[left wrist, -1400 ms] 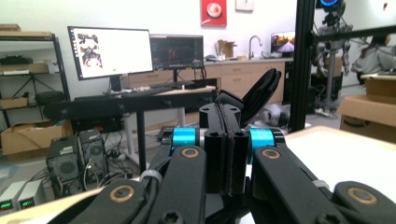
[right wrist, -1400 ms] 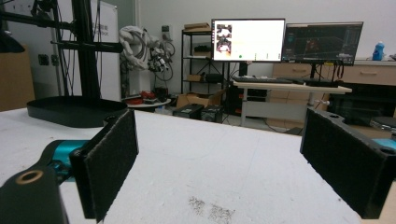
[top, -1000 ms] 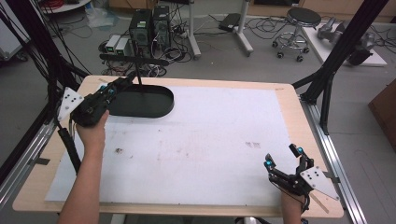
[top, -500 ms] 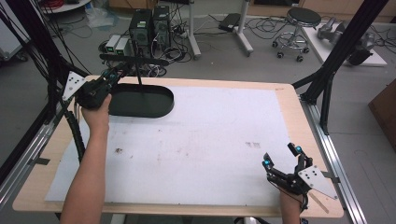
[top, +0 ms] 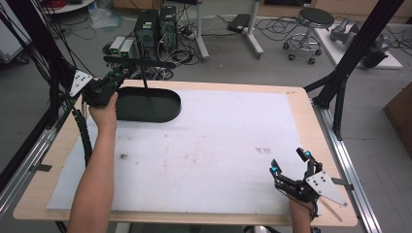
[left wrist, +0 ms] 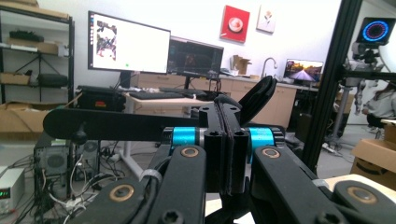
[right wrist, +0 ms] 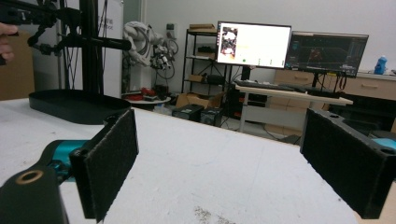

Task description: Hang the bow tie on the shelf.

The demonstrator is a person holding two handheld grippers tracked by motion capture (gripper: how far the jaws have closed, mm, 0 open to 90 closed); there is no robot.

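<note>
A black stand has an oval base (top: 148, 104) at the table's far left, a thin upright post (top: 145, 82) and a horizontal bar (top: 141, 62) on top. My left gripper (top: 118, 74) is raised beside the bar's left part, jaws pressed together. In the left gripper view the shut jaws of my left gripper (left wrist: 226, 140) stand in front of the bar (left wrist: 107, 123); I see nothing between them. My right gripper (top: 290, 162) rests near the table's front right corner, open and empty. The right gripper view shows the right gripper (right wrist: 219, 158) with pads wide apart, the base (right wrist: 74, 107) far off.
A white sheet (top: 218, 145) covers most of the wooden table (top: 301, 97). Black frame struts (top: 354, 53) rise at the right edge and more at the left. Computers (top: 155, 26) and a stool (top: 316, 19) stand on the floor beyond.
My left gripper has risen and moved away from me, from beside the oval base up to the stand's top bar. The right gripper has barely shifted.
</note>
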